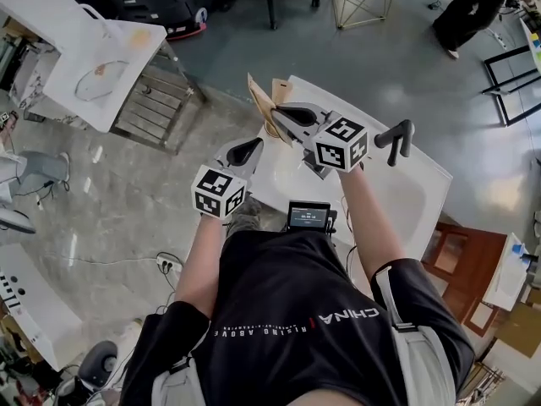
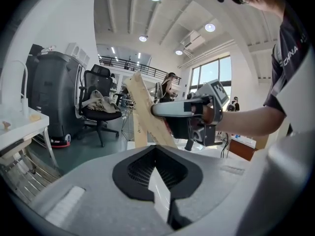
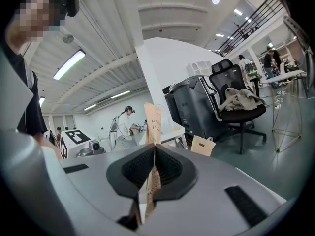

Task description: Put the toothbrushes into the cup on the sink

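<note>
In the head view my right gripper is shut on a flat tan paper package held over the far left corner of the white sink. In the right gripper view the printed package stands upright out of the closed pads of that gripper. A second tan package lies beyond it. The left gripper view shows the long tan package slanting out of the right gripper. My left gripper hovers left of the sink, its jaws shut with nothing seen in them. No cup shows.
A black faucet rises at the sink's far side. A small screen device sits at the near rim. A white table with a metal rack stands at left, a wooden cabinet at right, and an office chair behind.
</note>
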Demonstrator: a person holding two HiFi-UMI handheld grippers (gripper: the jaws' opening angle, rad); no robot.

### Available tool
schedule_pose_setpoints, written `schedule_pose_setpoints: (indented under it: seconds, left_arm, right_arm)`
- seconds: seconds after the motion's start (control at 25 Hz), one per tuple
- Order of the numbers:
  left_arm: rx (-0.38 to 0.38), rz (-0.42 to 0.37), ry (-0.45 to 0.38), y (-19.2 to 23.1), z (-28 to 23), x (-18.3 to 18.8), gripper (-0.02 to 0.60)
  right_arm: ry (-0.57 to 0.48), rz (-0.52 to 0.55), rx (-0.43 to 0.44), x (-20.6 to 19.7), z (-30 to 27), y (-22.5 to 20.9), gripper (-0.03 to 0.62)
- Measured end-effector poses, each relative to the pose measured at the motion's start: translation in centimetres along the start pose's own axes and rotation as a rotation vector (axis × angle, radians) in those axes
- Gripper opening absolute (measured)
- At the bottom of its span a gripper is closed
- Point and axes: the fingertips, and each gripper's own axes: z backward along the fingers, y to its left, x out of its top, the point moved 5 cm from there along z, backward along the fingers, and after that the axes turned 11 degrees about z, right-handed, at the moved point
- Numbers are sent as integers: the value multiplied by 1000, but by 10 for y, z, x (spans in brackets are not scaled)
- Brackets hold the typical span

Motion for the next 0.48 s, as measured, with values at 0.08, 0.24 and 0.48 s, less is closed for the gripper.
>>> schedule_pose_setpoints:
  seconds: [0.08, 0.24, 0.48]
  left_arm:
    - [10, 5, 3, 6, 2, 1, 8]
    - [33, 18, 7, 21, 7, 1, 8]
    - [61, 40, 10, 38, 13, 0, 8]
  right_arm:
    - [-6, -6, 14, 1, -9, -2, 16]
    - [-10, -11, 38, 2, -27, -7, 15]
    - [-8, -10, 59, -2, -45, -15, 15]
